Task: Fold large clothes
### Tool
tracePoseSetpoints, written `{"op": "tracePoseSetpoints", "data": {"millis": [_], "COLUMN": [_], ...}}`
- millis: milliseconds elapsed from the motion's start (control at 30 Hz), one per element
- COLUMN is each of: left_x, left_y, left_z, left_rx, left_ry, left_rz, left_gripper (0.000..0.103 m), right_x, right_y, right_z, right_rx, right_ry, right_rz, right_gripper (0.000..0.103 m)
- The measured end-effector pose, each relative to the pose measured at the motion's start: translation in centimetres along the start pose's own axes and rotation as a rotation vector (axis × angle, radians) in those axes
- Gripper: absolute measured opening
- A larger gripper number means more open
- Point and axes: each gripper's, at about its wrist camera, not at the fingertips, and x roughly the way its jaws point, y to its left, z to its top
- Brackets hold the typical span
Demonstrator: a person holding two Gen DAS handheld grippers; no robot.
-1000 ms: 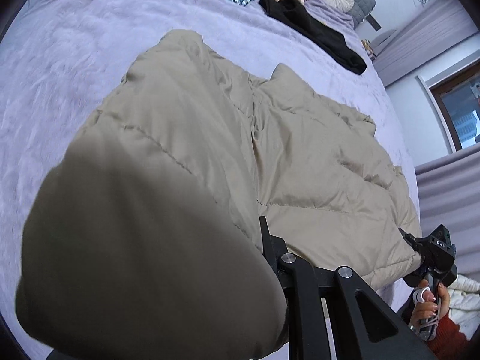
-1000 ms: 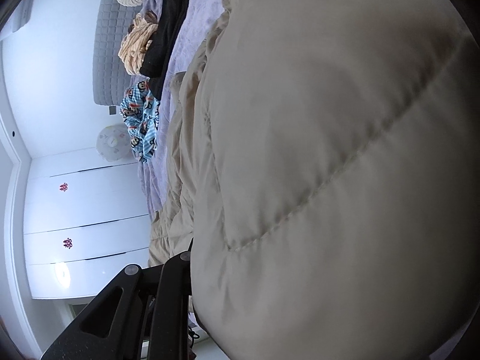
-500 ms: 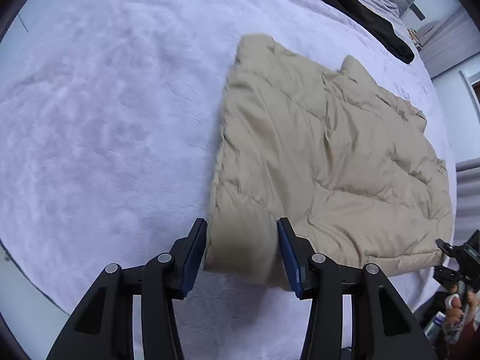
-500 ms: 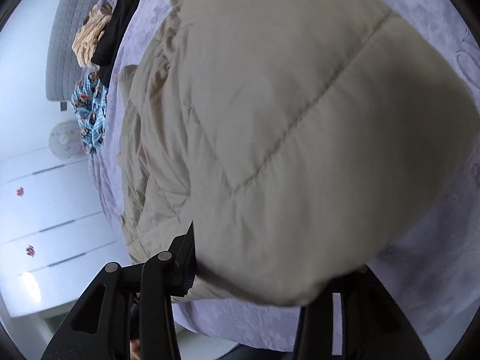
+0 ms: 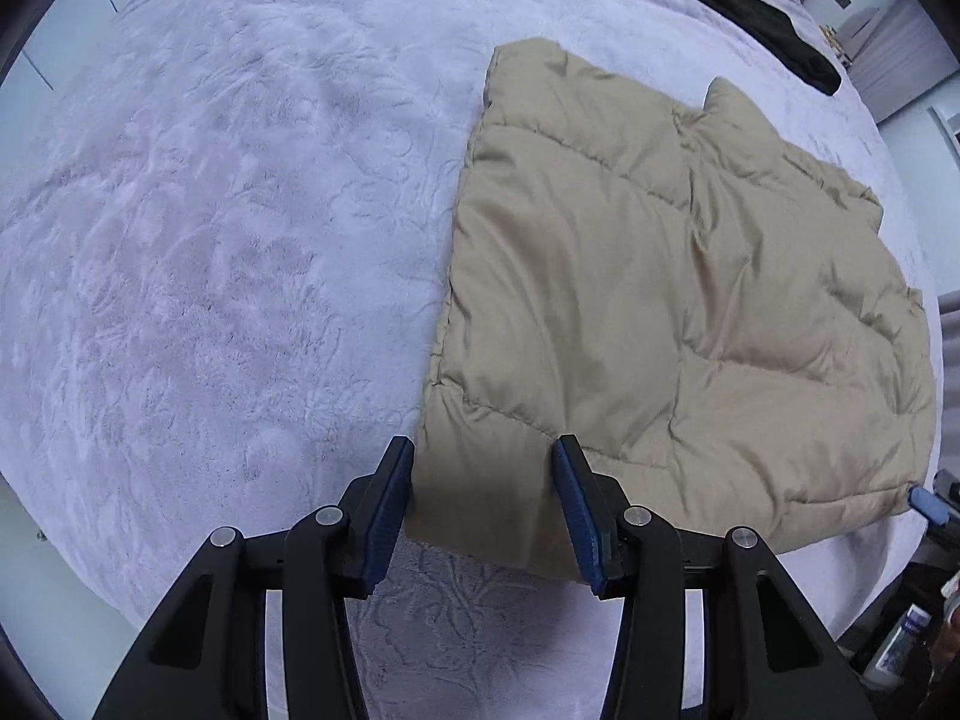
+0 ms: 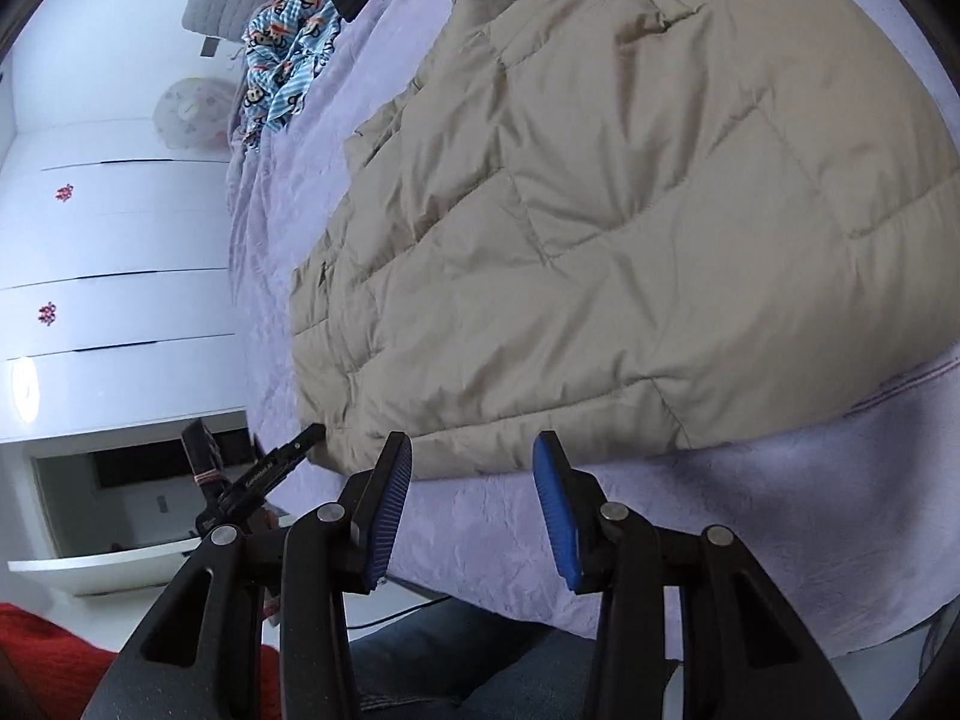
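Observation:
A beige quilted puffer jacket (image 5: 648, 300) lies folded flat on the lavender bed cover (image 5: 210, 240). My left gripper (image 5: 483, 507) is open, its blue pads either side of the jacket's near left corner without pinching it. My right gripper (image 6: 474, 501) is open and empty, just off the jacket's (image 6: 630, 228) near hem, over bare bed cover (image 6: 750, 510). The tip of the right gripper shows at the jacket's right corner in the left wrist view (image 5: 927, 501).
A black garment (image 5: 738, 6) lies at the far side of the bed. A blue patterned garment (image 6: 282, 54) and a tan one lie near the headboard. White drawers (image 6: 114, 276) stand beside the bed. The bed's near edge is close below both grippers.
Both grippers let go of the jacket, opened and drew back. The lifted half of the jacket now lies flat on the bed.

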Motion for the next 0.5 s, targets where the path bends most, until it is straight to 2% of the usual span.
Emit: {"op": "tracePoseSetpoints", "data": {"millis": [67, 200, 333, 500], "left_x": [0.4, 0.4, -0.4, -1.6], "left_y": [0.1, 0.1, -0.1, -0.4], "left_z": [-0.3, -0.4, -0.3, -0.1], "left_rx": [-0.005, 0.005, 0.03, 0.04], "left_ry": [0.015, 0.033, 0.03, 0.023], "left_rz": [-0.003, 0.012, 0.037, 0.038], "left_gripper": [0.05, 0.05, 0.05, 0.05], "right_x": [1.1, 2.9, 3.6, 4.3], "right_y": [1.2, -0.9, -1.5, -0.1], "right_z": [1.2, 1.7, 1.2, 0.9], "right_rx": [0.024, 0.087, 0.128, 0.113], "right_ry": [-0.02, -0.012, 0.0, 0.008], "right_rz": [-0.055, -0.142, -0.175, -0.198], "right_gripper": [0.046, 0.046, 0.046, 0.048]}}
